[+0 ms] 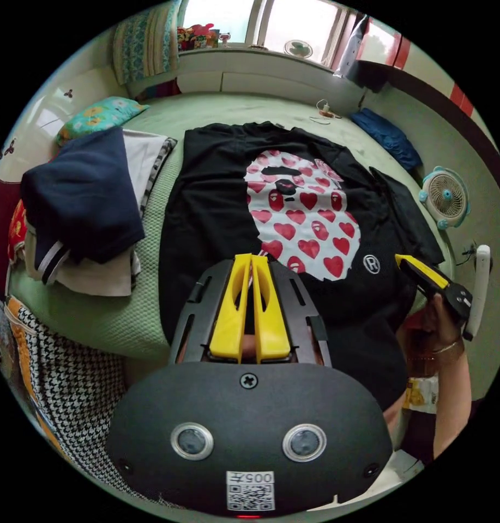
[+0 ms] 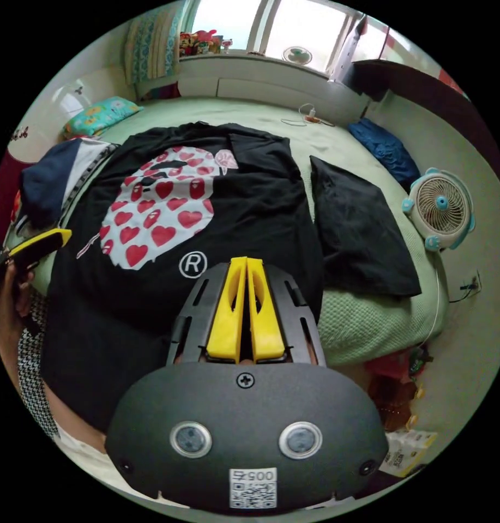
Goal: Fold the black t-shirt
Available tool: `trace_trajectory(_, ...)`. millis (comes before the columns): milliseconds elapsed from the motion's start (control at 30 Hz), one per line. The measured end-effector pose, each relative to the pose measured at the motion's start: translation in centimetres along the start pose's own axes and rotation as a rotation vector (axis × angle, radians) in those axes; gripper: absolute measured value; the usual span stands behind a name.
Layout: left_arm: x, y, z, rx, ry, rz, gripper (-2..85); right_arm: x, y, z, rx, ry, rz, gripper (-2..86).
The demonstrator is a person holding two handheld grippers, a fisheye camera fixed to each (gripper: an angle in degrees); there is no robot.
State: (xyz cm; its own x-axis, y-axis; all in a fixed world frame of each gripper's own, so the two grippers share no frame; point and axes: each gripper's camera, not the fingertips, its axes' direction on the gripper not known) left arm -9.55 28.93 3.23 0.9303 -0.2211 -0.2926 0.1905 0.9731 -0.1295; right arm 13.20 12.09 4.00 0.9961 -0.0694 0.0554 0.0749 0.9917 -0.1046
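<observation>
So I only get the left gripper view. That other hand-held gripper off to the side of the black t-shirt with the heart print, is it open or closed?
Observer: Closed. In the right gripper view, the right hand-held gripper has its yellow jaws pressed together above the black heart-print t-shirt, and I see no cloth between them.
Operator: And the black flap beside the shirt, is that its sleeve?
Observer: I can't say for sure. From here the black cloth piece lies apart from the shirt, with a strip of the green quilted bedspread between them.
Operator: Anything past the bed's edge?
Observer: A heap of red things sits on the floor, too blurred to name.
</observation>
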Motion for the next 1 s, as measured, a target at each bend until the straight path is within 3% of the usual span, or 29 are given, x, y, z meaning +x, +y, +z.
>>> trace_trajectory(67,0.8,0.4,2.3,-0.068,0.016,0.056,-0.1,0.3,0.5,1.4,-0.031,-0.028,-0.02,-1.3)
trace_trajectory(333,4.1,1.5,2.7,-0.005,-0.149,0.115,-0.3,-0.8,1.3,1.8,-0.009,0.034,-0.113,-1.0)
trace_trajectory(633,2.3,1.0,2.5,-0.014,-0.007,-0.064,-0.5,0.3,0.9,1.7,-0.048,-0.011,-0.097,-0.9)
trace_trajectory(1000,3.4,-1.2,2.2,-0.089,-0.098,0.016,-0.4,1.1,0.2,1.6,-0.109,0.001,-0.016,-0.9)
